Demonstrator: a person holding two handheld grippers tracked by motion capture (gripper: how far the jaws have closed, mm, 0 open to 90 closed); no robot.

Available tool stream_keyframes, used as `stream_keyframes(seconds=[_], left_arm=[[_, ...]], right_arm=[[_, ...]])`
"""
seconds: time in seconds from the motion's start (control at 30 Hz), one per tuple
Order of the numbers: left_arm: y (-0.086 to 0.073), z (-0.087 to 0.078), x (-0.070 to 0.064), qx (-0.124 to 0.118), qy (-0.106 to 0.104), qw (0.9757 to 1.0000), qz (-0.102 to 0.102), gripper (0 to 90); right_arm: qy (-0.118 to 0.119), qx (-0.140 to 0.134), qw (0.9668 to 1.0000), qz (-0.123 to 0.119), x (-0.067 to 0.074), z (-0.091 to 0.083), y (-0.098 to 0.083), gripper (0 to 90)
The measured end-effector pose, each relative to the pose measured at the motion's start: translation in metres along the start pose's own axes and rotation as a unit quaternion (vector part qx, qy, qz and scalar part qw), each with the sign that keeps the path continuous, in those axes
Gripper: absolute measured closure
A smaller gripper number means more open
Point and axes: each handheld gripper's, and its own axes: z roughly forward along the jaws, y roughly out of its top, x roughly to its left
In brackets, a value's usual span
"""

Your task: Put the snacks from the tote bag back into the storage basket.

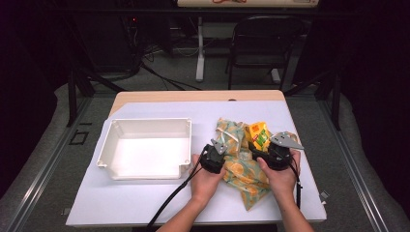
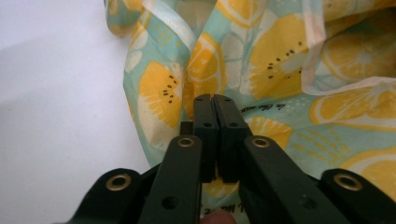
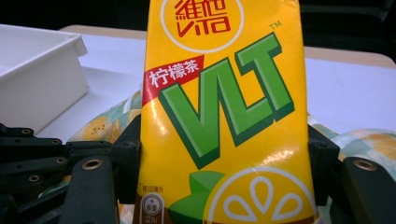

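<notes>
Black tools: the left tool (image 1: pixel 218 148) and the right tool (image 1: pixel 270 150) sit near the front of the bench, one in each hand.
Left hand: the left hand (image 1: pixel 208 176) holds its tool just left of the cloth bag.
Left tool: its jaws are pressed together on a fold of the cloth bag (image 2: pixel 289 70), at the bag's left edge, so it is pinching the bag.
Right hand: the right hand (image 1: pixel 280 174) holds its tool on the right side of the bag.
Right tool: its jaws sit on both sides of the drink box (image 3: pixel 224 107) and squeeze it.
Drink box: yellow with big green letters, standing up at the bag's open top (image 1: pixel 258 135), half out of it.
Cloth bag: soft, with lemon pictures, lying crumpled on the right part of the bench (image 1: pixel 145 203).
White tray: the tray (image 1: pixel 145 126) is to the left, a little farther back, with nothing in it.
Far away: a dark chair (image 1: pixel 263 43) stands behind the bench.
What could go wrong: the box looks smooth, so it might slip if the squeeze is weak. It might get dented if the squeeze is too hard. The bag might come along with the box if the left tool lets the fold slide out.
</notes>
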Motion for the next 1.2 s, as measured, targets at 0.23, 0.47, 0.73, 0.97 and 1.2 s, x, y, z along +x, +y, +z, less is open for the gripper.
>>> stream_keyframes(seconds=[0.23, 0.47, 0.73, 0.97, 1.2], left_arm=[[0.002, -0.021, 0.001, -0.034, -0.032, 0.9984, -0.030, 69.4], [0.015, -0.051, 0.015, -0.086, -0.092, 0.9890, -0.078, 61.7], [0.025, -0.066, 0.032, -0.123, -0.170, 0.9687, -0.133, 52.5], [0.030, -0.068, 0.038, -0.135, -0.218, 0.9534, -0.158, 46.5], [0.034, -0.069, 0.038, -0.145, -0.254, 0.9406, -0.173, 39.4]], right_arm=[[0.001, -0.017, 0.9998, -0.007, 0.006, -0.002, -0.001, 33.3], [0.011, -0.026, 0.9995, -0.014, 0.011, -0.005, -0.001, 33.3], [0.020, -0.036, 0.9987, -0.031, 0.024, -0.006, 0.001, 33.2], [0.028, -0.042, 0.9980, -0.039, 0.031, -0.008, 0.001, 33.2], [0.038, -0.047, 0.9970, -0.048, 0.039, -0.009, 0.002, 33.2]])
